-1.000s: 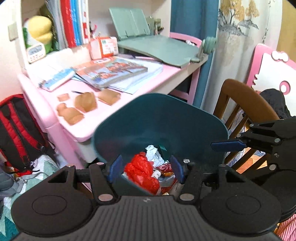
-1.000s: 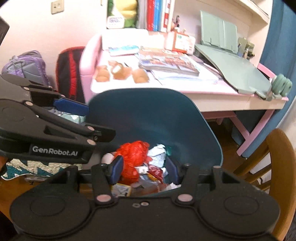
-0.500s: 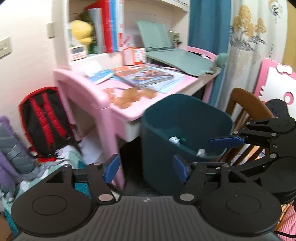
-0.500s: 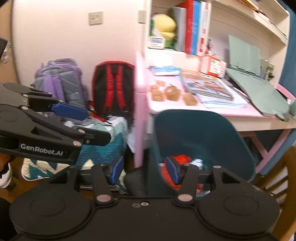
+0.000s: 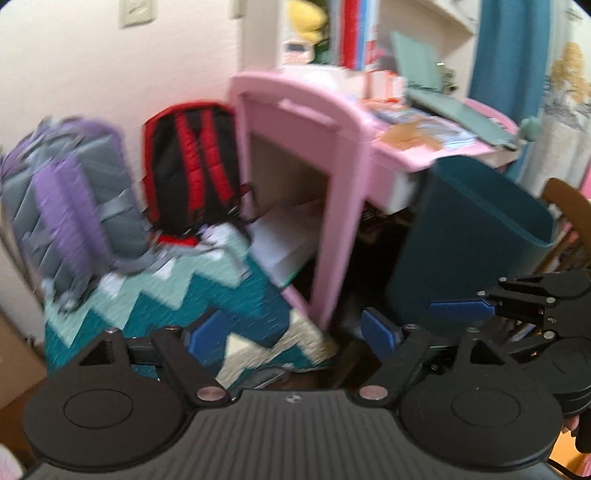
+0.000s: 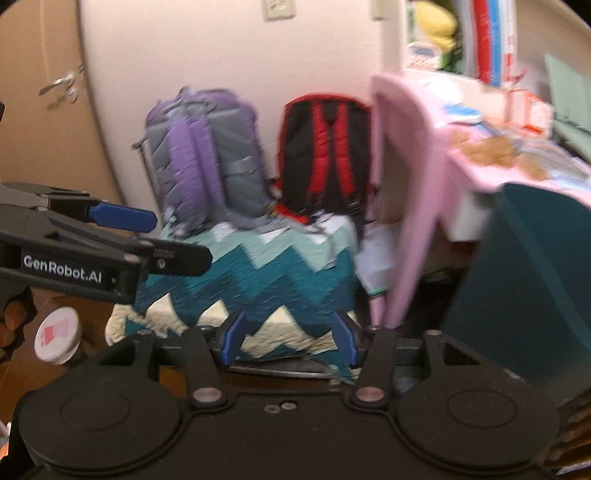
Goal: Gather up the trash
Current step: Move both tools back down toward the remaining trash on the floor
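The dark teal trash bin (image 5: 469,236) stands on the floor beside the pink desk (image 5: 332,122); it also shows at the right edge of the right wrist view (image 6: 524,266). Its inside is hidden from here. My left gripper (image 5: 291,334) is open and empty, low, left of the bin. My right gripper (image 6: 290,336) is open and empty, facing the zigzag blanket (image 6: 266,273). Each gripper shows from the side in the other's view. Brown scraps (image 6: 491,151) lie on the desk top.
A purple-grey backpack (image 6: 207,155) and a red-black backpack (image 6: 325,155) lean against the wall behind the blanket. A wooden chair (image 5: 569,206) is right of the bin. A white round lid (image 6: 57,334) lies at lower left. Books fill the desk shelf (image 5: 351,33).
Both views have swung left and down, away from the bin's opening toward the floor, backpacks and blanket. The trash inside the bin is now out of sight. Both grippers stay open.
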